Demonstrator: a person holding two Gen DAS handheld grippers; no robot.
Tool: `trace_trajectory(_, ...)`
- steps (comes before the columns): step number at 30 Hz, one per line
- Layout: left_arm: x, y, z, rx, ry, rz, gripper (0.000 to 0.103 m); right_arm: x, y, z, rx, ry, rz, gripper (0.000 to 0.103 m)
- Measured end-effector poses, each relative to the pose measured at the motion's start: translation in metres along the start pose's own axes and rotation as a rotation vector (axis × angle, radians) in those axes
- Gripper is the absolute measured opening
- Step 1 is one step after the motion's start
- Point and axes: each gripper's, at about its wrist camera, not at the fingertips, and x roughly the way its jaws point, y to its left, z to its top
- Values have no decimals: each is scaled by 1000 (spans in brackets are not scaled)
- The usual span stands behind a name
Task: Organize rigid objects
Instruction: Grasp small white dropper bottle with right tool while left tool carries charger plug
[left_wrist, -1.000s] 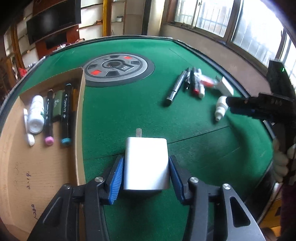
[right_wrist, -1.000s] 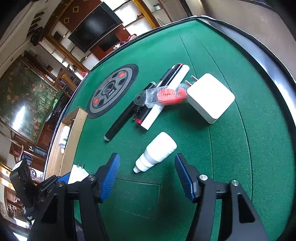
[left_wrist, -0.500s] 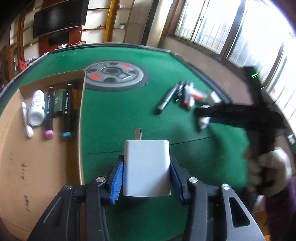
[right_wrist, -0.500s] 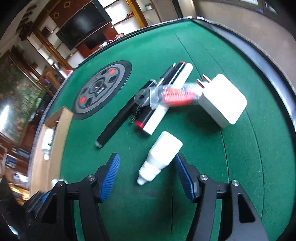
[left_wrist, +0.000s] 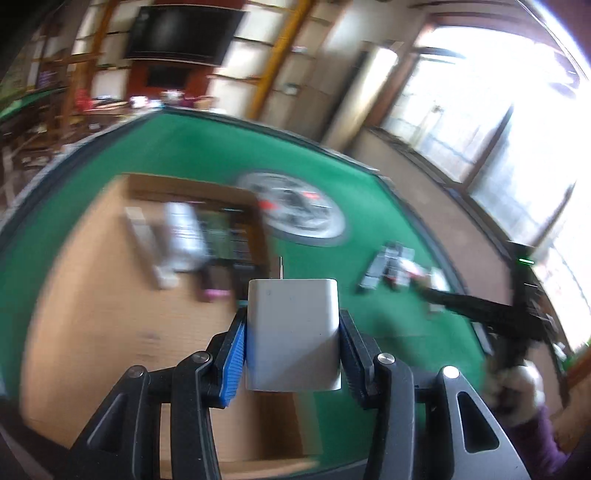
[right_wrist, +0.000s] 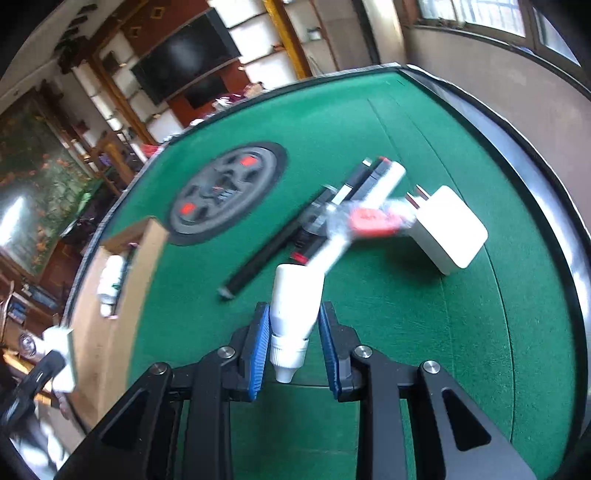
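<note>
Green felt covers the worktop (right_wrist: 424, 332), smooth and matte. Between the right tongs (right_wrist: 293, 341) a white plastic dropper bottle (right_wrist: 295, 306) is now clamped, where a second ago it lay loose between spread jaws. The left tongs (left_wrist: 291, 345) are clenched on a white boxy charger (left_wrist: 293, 336), now swung over the cardboard tray (left_wrist: 92, 314). Both pieces are judged ready for placing. Markers (right_wrist: 332, 218) and another charger (right_wrist: 450, 230) are left on the felt.

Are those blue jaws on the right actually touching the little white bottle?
Touching. The right wrist view shows the right gripper with both jaws pressed against the white bottle.
</note>
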Motion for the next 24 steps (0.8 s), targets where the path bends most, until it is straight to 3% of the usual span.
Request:
trace_trajectory(6, 9, 64, 16, -85, 62, 210, 49, -9, 41, 4, -67, 6, 117, 26)
trace_trajectory(10, 29, 88, 27, -120, 103, 263, 49, -6, 72, 0, -114, 36, 180, 26)
trace_trajectory(18, 74, 103, 49, -103, 197, 298, 50, 6, 120, -14, -192, 113, 233, 26)
trace_trajectory(24, 50, 110, 43, -168, 135, 251, 51, 22, 155, -25, -243, 169, 264, 26)
